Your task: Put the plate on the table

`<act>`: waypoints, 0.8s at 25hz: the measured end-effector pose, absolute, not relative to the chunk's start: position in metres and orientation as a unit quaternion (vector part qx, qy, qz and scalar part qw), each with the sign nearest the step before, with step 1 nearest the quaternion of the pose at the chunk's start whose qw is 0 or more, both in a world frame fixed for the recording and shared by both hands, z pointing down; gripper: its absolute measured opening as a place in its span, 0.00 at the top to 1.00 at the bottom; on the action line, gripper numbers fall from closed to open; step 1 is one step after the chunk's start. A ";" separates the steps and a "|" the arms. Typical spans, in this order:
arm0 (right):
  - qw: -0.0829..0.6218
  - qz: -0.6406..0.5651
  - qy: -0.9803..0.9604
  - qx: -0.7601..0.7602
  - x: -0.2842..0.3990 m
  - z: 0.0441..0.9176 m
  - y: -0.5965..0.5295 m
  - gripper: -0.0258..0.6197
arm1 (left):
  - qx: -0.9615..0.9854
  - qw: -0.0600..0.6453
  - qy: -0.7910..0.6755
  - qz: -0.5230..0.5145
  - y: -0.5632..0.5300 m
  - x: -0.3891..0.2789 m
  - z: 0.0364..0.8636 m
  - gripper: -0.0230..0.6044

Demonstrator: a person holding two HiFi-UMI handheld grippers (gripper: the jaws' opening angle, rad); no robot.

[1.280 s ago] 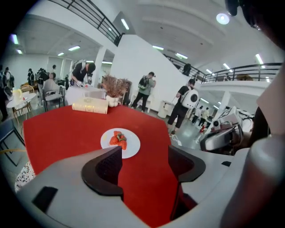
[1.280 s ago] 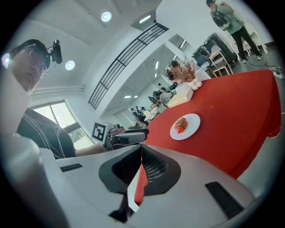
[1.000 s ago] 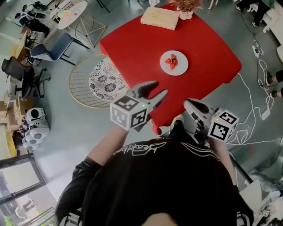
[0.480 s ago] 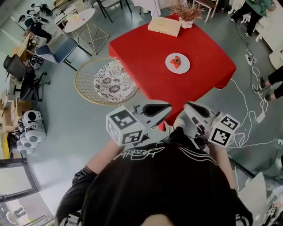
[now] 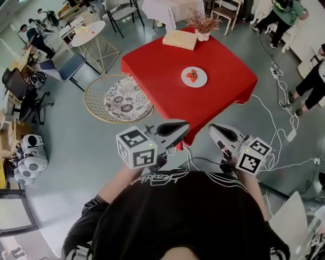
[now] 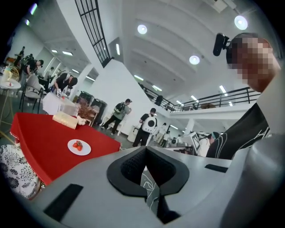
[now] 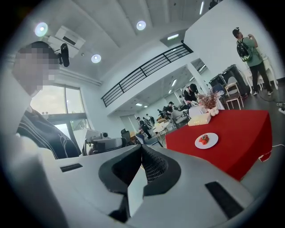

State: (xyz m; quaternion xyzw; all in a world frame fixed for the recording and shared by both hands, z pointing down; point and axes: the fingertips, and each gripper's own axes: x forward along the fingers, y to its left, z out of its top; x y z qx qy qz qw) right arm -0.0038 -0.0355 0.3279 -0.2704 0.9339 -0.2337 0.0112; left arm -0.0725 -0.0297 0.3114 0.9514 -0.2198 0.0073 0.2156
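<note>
A white plate (image 5: 194,76) with red strawberries rests on the red table (image 5: 162,66), right of its middle. It also shows in the left gripper view (image 6: 79,147) and the right gripper view (image 7: 206,140). Both grippers hang close to the person's chest, well short of the table's near edge. My left gripper (image 5: 182,125) is shut with nothing in it; its jaws meet in its own view (image 6: 145,149). My right gripper (image 5: 214,128) is also shut and empty (image 7: 142,147).
A tan box (image 5: 179,39) and a dried plant in a pot (image 5: 202,25) sit at the table's far edge. A round wire chair with a patterned cushion (image 5: 119,99) stands left of the table. White cables (image 5: 284,127) trail over the floor at right. People stand at the far right (image 5: 284,12).
The left jaws went from open to shut. Both grippers and the person have drawn back, so the table and plate now lie farther away.
</note>
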 end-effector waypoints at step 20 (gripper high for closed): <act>0.020 -0.211 0.933 -0.291 0.066 0.316 0.058 0.95 | 0.948 0.207 -0.242 -0.004 0.071 -0.005 0.291 0.95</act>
